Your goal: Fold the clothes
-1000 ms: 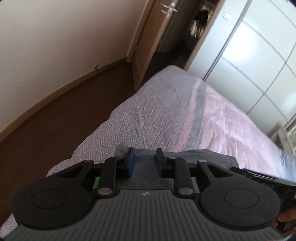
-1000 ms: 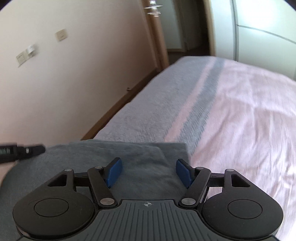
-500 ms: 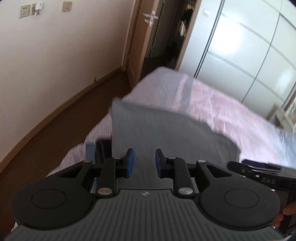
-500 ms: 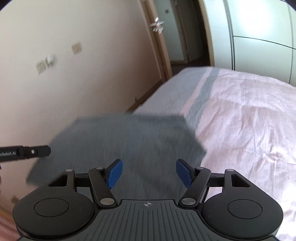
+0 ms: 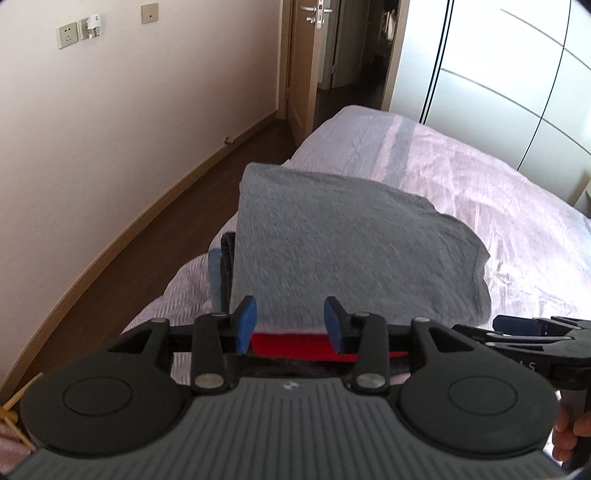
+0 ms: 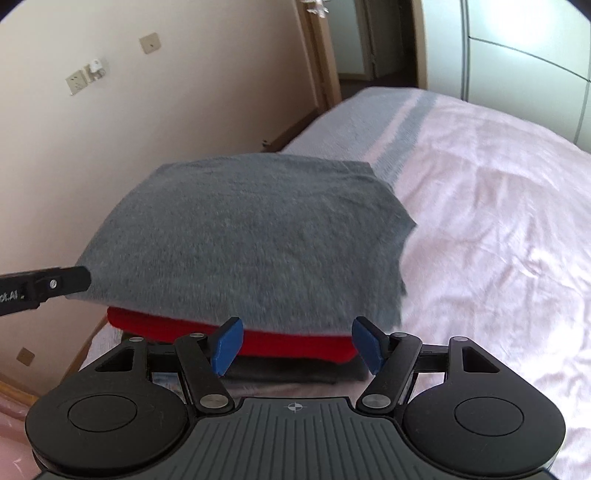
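Observation:
A folded grey garment [image 5: 351,251] lies on top of a stack of folded clothes at the near corner of the bed. It also shows in the right wrist view [image 6: 251,236]. Under it lies a red garment [image 6: 258,336], with a dark one below that. The red one shows in the left wrist view [image 5: 303,343]. My left gripper [image 5: 290,325] is open and empty, just short of the stack's near edge. My right gripper [image 6: 297,345] is open and empty, also at the stack's near edge. The left gripper's tip [image 6: 55,284] shows at the left of the right wrist view.
The bed [image 6: 498,206] has a pink sheet with a grey herringbone band at its far end. A beige wall with sockets [image 5: 68,33] and a wooden floor [image 5: 155,236] lie left. A door [image 5: 306,55] and white wardrobe [image 5: 498,81] stand behind.
The grey garment was lifted and laid onto the stack. My left gripper opened and let it go. Both grippers have drawn back a little.

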A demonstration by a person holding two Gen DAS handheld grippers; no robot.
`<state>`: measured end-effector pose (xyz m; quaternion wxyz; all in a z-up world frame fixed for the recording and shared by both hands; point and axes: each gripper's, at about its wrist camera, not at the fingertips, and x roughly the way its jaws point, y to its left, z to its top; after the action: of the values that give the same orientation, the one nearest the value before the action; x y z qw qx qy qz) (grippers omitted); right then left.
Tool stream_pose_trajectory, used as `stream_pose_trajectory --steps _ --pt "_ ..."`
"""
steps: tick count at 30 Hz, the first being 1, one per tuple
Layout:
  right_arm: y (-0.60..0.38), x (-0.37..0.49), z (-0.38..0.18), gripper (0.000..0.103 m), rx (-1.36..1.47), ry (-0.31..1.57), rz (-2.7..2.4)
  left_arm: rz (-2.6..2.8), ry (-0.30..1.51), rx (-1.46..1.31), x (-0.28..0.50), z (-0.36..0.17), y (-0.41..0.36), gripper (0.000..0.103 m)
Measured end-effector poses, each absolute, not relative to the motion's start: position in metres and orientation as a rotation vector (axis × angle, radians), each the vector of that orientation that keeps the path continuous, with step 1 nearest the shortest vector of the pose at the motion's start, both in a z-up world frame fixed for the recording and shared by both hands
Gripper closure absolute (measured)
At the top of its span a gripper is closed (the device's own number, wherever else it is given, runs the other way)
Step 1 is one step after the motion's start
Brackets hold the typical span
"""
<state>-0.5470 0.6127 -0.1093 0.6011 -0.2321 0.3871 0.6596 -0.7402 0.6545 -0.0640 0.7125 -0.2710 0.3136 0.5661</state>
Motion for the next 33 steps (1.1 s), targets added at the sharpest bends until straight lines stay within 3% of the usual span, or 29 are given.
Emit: stream_pose_trajectory --steps 1,3,8,12,13,18,21,33 --pt "0.611 -0.545 -0.108 0.021 -0.536 0.908 1.515 1.259 0.703 -0.6 -0.739 -0.061 0.65 0.065" --pt "0.605 -0.543 -0.103 0.009 -0.522 0.912 1.492 1.272 0.722 -0.586 -0.736 -0.057 0.642 0.06" --pt "0.592 -0.542 -0.095 0.009 -0.514 0.94 1.47 1.309 0.768 -0.544 -0.729 -0.049 0.621 0.056" --pt "0.579 -0.541 -0.087 0.006 -0.508 0.966 1.464 1.343 0.788 -0.515 -0.724 -0.044 0.604 0.047" --pt "0.575 -0.54 -0.085 0.001 -0.507 0.966 1.467 1.354 0.79 -0.511 -0.722 -0.043 0.599 0.047" --pt "0.557 -0.539 -0.076 0.001 -0.521 0.949 1.461 1.366 0.811 -0.497 -0.715 -0.037 0.581 0.046" --pt "0.548 -0.537 -0.071 0.001 -0.513 0.951 1.462 1.38 0.805 -0.466 -0.712 -0.032 0.57 0.032" --pt "0.525 -0.545 -0.065 0.001 -0.539 0.933 1.471 1.407 0.815 -0.507 -0.716 -0.039 0.541 0.032"
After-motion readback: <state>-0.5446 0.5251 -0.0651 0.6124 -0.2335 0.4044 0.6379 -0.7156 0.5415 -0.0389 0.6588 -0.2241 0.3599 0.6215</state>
